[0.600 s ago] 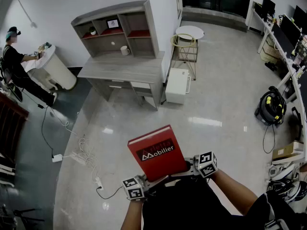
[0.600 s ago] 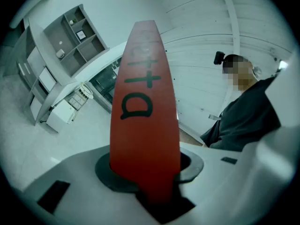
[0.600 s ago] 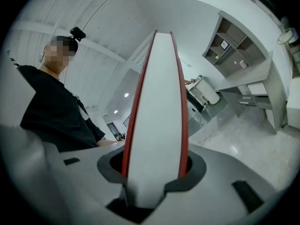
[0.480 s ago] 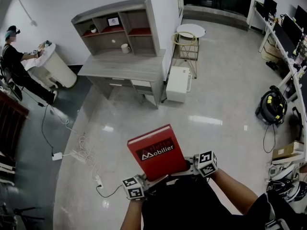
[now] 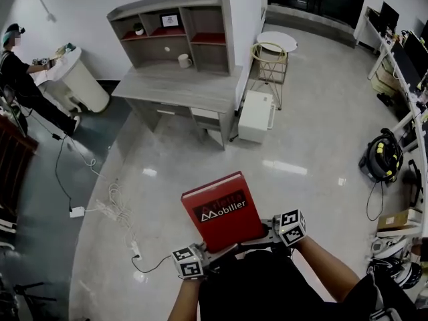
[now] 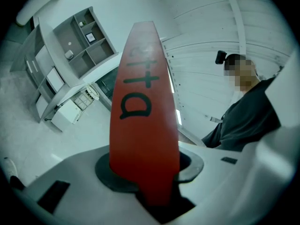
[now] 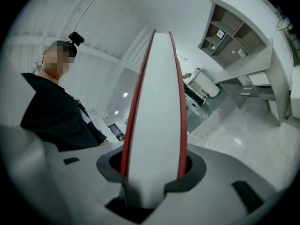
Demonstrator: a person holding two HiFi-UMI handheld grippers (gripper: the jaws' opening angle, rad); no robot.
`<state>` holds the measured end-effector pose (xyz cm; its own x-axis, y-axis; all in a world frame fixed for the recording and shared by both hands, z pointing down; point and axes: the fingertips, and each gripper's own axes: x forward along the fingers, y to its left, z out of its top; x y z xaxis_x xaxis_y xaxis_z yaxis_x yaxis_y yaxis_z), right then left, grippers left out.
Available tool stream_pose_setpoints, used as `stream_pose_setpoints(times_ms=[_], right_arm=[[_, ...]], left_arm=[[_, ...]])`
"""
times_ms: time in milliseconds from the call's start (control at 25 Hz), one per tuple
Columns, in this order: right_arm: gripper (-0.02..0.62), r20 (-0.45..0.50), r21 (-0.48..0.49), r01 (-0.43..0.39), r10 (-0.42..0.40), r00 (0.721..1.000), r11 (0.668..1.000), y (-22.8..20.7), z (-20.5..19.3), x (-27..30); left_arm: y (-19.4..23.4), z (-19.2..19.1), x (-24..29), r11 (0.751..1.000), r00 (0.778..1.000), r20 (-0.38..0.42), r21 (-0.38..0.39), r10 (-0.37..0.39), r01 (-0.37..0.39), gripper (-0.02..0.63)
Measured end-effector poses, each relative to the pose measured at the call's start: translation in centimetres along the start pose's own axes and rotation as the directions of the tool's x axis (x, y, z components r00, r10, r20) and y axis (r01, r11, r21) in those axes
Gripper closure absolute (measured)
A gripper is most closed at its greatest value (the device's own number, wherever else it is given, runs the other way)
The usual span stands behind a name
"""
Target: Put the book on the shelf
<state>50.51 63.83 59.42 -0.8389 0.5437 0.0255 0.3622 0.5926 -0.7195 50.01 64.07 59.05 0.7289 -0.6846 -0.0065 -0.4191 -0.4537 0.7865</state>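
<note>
My left tongs (image 5: 208, 253) and right tongs (image 5: 266, 231) clamp the book (image 5: 221, 209); I must carry it level to the shelf (image 5: 170, 4)

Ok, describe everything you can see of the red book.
The red book is a thick hardcover with a dark cover label in white print, black lettering on the spine and white page edges. It is closed, cover up, held above the floor: the left gripper clamps its spine edge, the right gripper its page edge.
</note>
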Motion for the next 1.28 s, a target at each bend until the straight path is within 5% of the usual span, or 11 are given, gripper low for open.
stream_pose_setpoints(times_ms=[680,1280], right_arm=[[0.420,0.032,0.030,0.108,-0.109,0.994,0.994,-15.6,16.7,9.6],[0.423,0.063,0.001,0.189,-0.188,0.980,0.982,-25.4,30.0,20.5]], left_arm=[[14.9,19.2,-5.6,0.995,0.996,-0.008,-0.044,-0.087,0.086,0.442],[24.5,34.8,-13.4,0.990,0.990,-0.010,0.000,-0.144,0.144,0.441]])
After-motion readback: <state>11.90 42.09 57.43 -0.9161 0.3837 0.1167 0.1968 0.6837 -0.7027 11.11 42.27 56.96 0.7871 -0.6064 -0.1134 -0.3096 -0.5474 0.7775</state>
